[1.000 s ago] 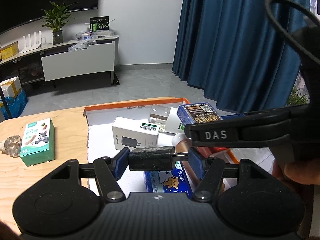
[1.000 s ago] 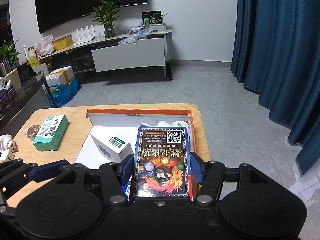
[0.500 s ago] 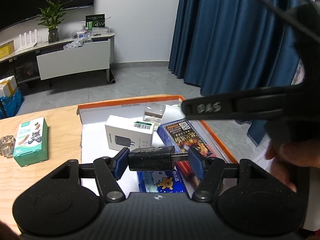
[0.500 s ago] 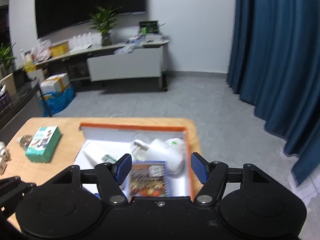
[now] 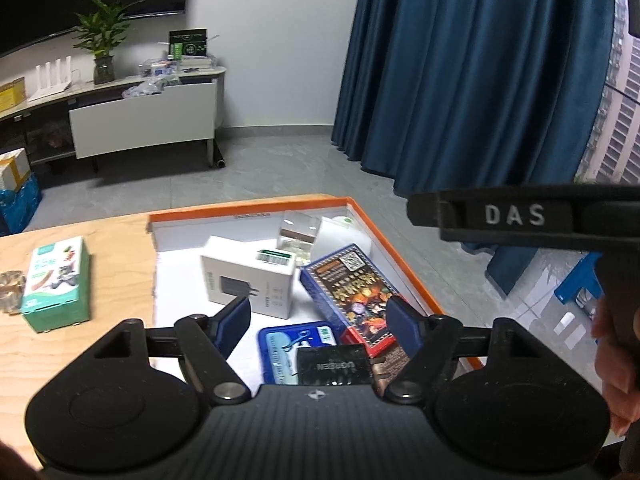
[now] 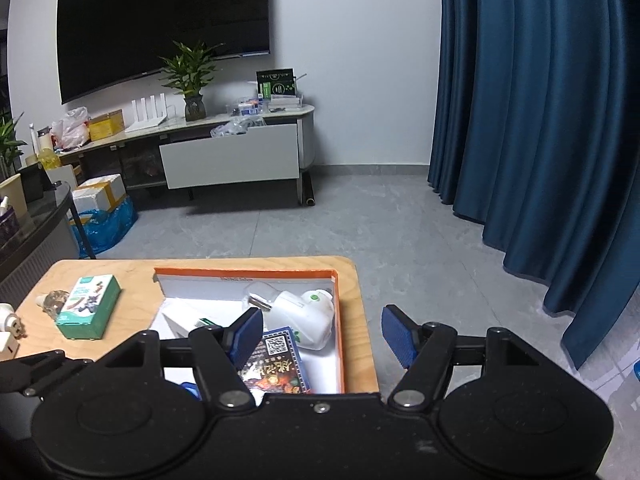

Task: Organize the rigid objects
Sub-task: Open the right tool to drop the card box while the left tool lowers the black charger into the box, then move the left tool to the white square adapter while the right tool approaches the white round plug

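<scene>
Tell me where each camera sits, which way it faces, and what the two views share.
Left wrist: on the left gripper, angled down into the orange tray; jaws opening above a black UGREEN block; a hand shows at right.
Right wrist: on the right gripper, higher, facing tray and TV wall; jaws opening, nothing between them.
Shared: tray, dark game box, green box, curtain.

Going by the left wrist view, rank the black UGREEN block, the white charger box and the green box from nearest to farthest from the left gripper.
1. Black UGREEN block, below the left gripper.
2. White charger box, ahead in the tray.
3. Green box, far left on the table.
</scene>
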`<action>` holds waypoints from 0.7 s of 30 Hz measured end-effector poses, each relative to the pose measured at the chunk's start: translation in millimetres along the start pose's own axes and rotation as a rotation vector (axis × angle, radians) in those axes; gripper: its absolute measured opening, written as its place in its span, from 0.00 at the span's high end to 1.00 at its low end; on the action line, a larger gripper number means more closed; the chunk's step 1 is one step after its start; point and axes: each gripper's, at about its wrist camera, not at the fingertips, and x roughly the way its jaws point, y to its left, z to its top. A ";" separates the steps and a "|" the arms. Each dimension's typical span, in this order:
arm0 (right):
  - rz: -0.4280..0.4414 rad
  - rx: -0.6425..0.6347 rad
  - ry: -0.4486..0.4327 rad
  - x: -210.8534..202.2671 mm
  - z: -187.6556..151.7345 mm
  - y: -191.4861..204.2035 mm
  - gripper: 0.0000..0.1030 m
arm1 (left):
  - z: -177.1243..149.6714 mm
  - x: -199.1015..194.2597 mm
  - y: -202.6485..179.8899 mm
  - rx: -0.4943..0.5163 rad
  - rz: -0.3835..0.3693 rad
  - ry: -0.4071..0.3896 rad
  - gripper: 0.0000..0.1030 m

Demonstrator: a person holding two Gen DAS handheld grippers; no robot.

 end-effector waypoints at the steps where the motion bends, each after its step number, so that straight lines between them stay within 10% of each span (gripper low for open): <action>1: 0.000 -0.003 -0.005 -3.3 0.1 2.9 0.22 | 0.3 -3.8 1.9 -0.004 0.005 -0.004 0.24; 21: 0.142 -0.091 0.039 -23.2 -23.3 107.7 0.17 | -27.9 -84.1 104.4 -0.130 0.246 -0.055 0.18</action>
